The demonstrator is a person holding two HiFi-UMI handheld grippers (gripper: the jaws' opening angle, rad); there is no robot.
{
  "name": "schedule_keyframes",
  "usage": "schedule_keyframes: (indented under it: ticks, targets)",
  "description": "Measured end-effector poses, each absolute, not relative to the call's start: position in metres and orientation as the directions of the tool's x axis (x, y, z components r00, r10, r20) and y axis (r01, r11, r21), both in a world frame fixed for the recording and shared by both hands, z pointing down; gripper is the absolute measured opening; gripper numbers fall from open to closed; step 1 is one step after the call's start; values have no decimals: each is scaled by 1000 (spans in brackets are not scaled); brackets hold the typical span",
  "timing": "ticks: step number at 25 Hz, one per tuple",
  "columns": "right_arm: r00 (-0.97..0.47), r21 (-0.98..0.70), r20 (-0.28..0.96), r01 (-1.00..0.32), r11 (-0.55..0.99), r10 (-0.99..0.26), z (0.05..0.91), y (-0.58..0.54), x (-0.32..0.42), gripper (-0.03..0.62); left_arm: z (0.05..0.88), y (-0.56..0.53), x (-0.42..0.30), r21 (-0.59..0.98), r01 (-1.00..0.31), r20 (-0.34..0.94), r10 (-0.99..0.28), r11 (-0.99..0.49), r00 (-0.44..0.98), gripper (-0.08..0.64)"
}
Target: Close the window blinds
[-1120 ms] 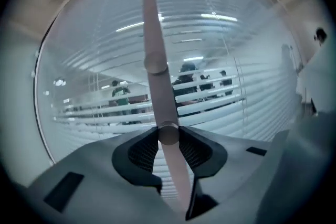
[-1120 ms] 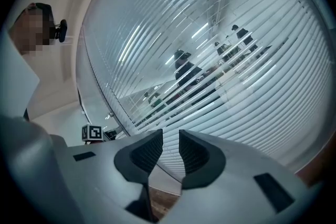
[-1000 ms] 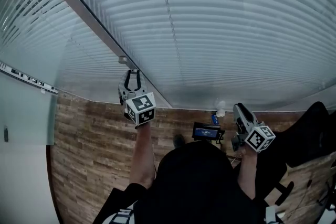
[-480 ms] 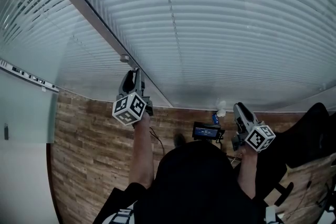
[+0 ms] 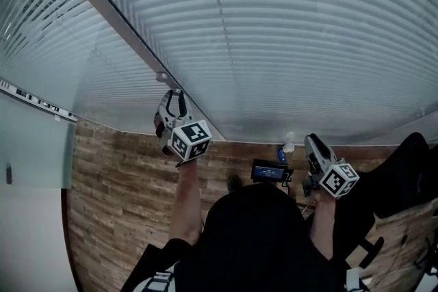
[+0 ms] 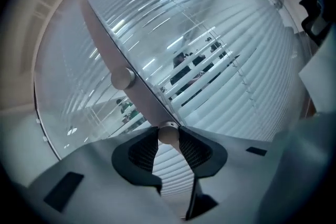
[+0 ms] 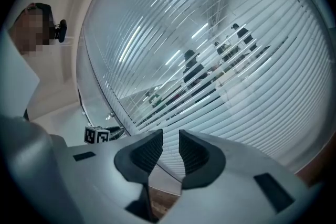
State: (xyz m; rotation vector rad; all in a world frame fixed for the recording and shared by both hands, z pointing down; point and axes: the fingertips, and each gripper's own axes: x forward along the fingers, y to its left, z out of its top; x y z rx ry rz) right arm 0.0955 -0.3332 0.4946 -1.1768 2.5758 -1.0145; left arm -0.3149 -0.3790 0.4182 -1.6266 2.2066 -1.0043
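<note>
White slatted blinds (image 5: 274,44) fill the window behind glass. In the left gripper view the slats (image 6: 247,86) stand partly apart, with people showing through. A grey upright frame bar (image 5: 116,17) carries two round knobs. My left gripper (image 5: 174,98) is at the lower knob (image 6: 168,134). Its jaws (image 6: 169,140) have just been closing, and the pads press on that knob from both sides. The upper knob (image 6: 122,78) is free. My right gripper (image 5: 309,141) hangs lower right, away from the glass. Its jaws (image 7: 170,139) stand a little apart with nothing between them.
Below the window runs a wooden plank floor (image 5: 116,202). A small device with a lit screen (image 5: 268,171) sits near the window's foot. A black chair (image 5: 404,174) stands at the right, and a white wall (image 5: 27,215) at the left.
My left gripper rolled one way on the knob, its marker cube swinging left, then rolled back. The right gripper has stayed where it was.
</note>
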Motion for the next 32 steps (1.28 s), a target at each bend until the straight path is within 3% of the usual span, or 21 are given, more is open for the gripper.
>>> schedule_keyframes:
  ticks: [3, 5, 7, 9, 11, 13, 17, 20, 22, 25, 28, 30, 32]
  targets:
    - [-689, -626, 145, -619, 474, -710, 494, -334, 94, 92, 418, -378, -313, -472, -867, 215, -933, 159, -288, 138]
    - [-691, -625, 141, -618, 477, -709, 492, -334, 92, 93, 417, -375, -314, -149, -975, 209, -959, 162, -191, 153]
    - [-689, -625, 142, -619, 476, -710, 491, -335, 92, 92, 417, -374, -319, 147, -978, 183, -976, 147, -119, 169]
    - [-687, -625, 147, -622, 472, -711, 491, -334, 93, 93, 416, -375, -322, 292, -948, 155, -984, 127, -84, 167]
    - [-685, -625, 150, -624, 468, -713, 492, -334, 95, 92, 414, -377, -323, 309, -942, 152, -985, 128, -84, 166]
    - [-682, -625, 153, -627, 464, -715, 494, -334, 96, 93, 415, -378, -324, 224, -963, 176, -978, 153, -115, 140]
    - [-682, -624, 151, -627, 466, -716, 494, -335, 99, 92, 420, -378, -323, -154, -969, 239, -944, 195, -228, 138]
    - [-683, -625, 152, -626, 466, -714, 495, -336, 99, 92, 420, -380, -322, -473, -861, 243, -912, 186, -330, 138]
    - [-685, -626, 155, -626, 465, -712, 496, -336, 99, 92, 420, -381, -320, -555, -814, 235, -905, 174, -354, 138]
    - [-688, -627, 154, -623, 468, -709, 496, -336, 97, 93, 421, -380, -319, -415, -893, 233, -928, 176, -291, 138]
    - [-690, -626, 152, -621, 472, -707, 495, -336, 95, 93, 422, -377, -317, -60, -984, 220, -959, 170, -179, 141]
    - [-689, -626, 152, -622, 471, -708, 495, -336, 95, 93, 423, -374, -319, 159, -973, 188, -973, 165, -135, 149]
    - [-687, -627, 152, -623, 468, -711, 495, -335, 97, 92, 421, -372, -322, 283, -946, 153, -981, 160, -120, 149]
